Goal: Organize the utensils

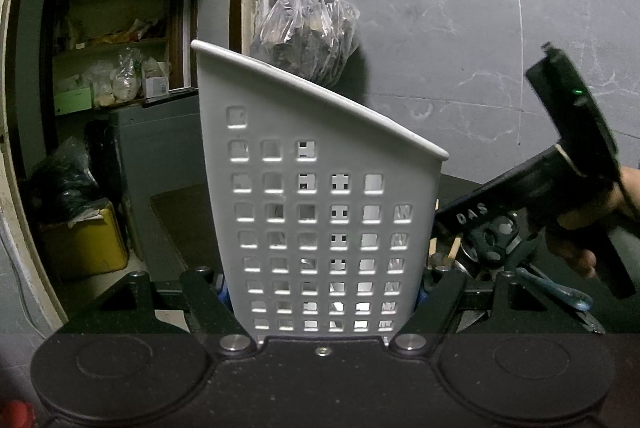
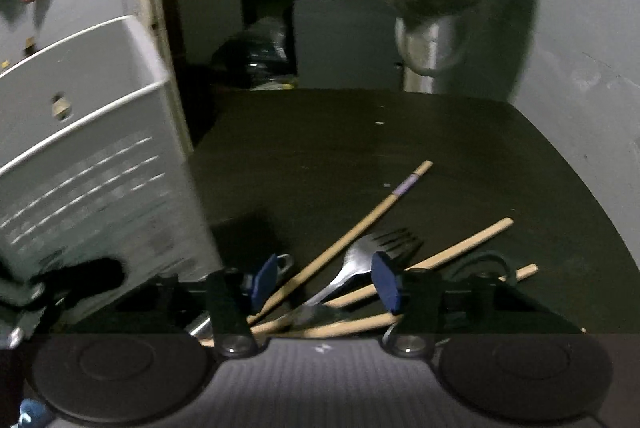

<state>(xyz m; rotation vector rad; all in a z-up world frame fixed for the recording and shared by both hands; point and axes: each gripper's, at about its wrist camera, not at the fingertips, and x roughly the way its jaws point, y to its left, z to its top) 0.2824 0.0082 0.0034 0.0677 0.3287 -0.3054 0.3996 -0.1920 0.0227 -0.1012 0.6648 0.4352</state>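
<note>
The white perforated caddy [image 1: 320, 196] is clamped between the pads of the left gripper [image 1: 324, 292], apparently so that it is steadied upright on the dark table [image 2: 360, 148] for loading. Beside it, the loose chopsticks [image 2: 352, 232] and fork [image 2: 360, 264] are straddled by the right gripper [image 2: 324, 284], whose jaws are partly open and gripping nothing.

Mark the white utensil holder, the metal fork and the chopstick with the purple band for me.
white utensil holder [image 1: 320, 164], left wrist view, on its perforated front wall.
metal fork [image 2: 358, 260], right wrist view, on the neck below the tines.
chopstick with the purple band [image 2: 360, 224], right wrist view, mid-shaft.
</note>
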